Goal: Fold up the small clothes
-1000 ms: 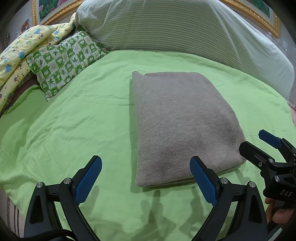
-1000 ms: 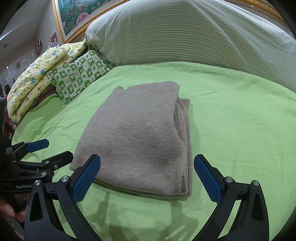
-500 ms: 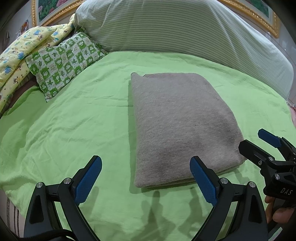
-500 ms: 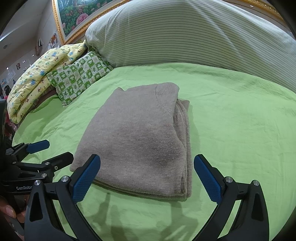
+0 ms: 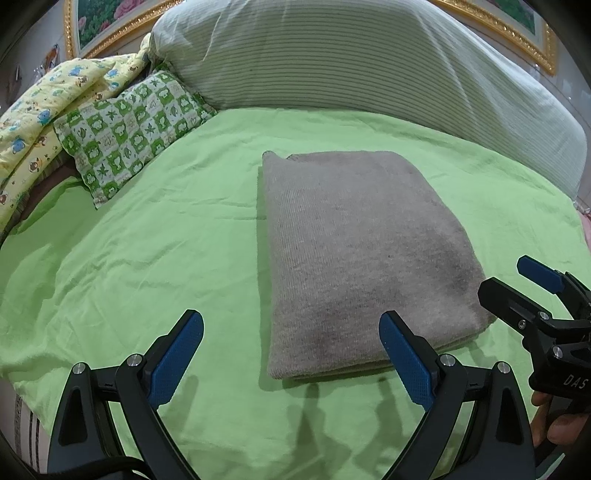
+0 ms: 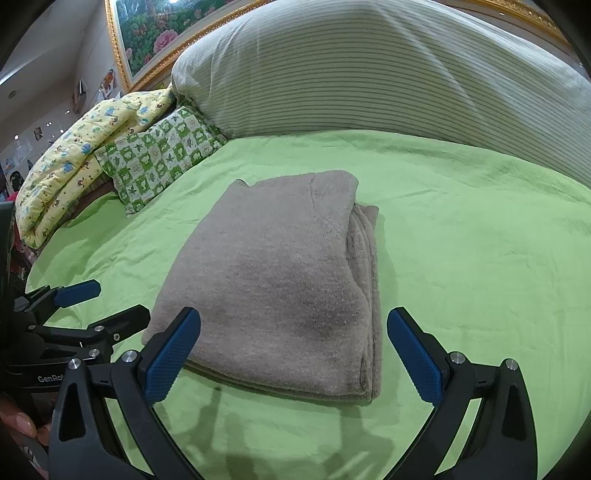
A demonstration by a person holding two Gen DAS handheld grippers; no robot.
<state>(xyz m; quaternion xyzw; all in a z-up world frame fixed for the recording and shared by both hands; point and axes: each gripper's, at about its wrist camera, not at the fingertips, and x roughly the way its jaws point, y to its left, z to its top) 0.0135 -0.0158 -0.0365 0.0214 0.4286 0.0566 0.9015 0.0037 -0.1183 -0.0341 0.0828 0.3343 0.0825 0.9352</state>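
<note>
Surface: bed with a light green sheet (image 5: 147,258), mildly creased. At the head end a large striped pillow (image 5: 351,62) spans most of the width; left of it a green-and-white checked pillow (image 5: 133,129) and a yellow printed quilt (image 5: 33,122), bunched at the bed's left edge. Gold-framed floral painting (image 6: 155,29) on the wall behind.

Task item: grey knit garment (image 5: 354,258), folded into a flat rectangle, lying mid-bed on the sheet. Right wrist view shows stacked layers along its right edge. Open green sheet on all sides of it, widest to the right.

Left gripper (image 5: 291,354): jaws spread wide, empty, held above the sheet at the garment's near left corner; not touching it. Right gripper (image 6: 293,350): jaws likewise wide apart, empty, framing the garment's near edge. A hand (image 5: 557,421) is partly visible on the right gripper's handle.
</note>
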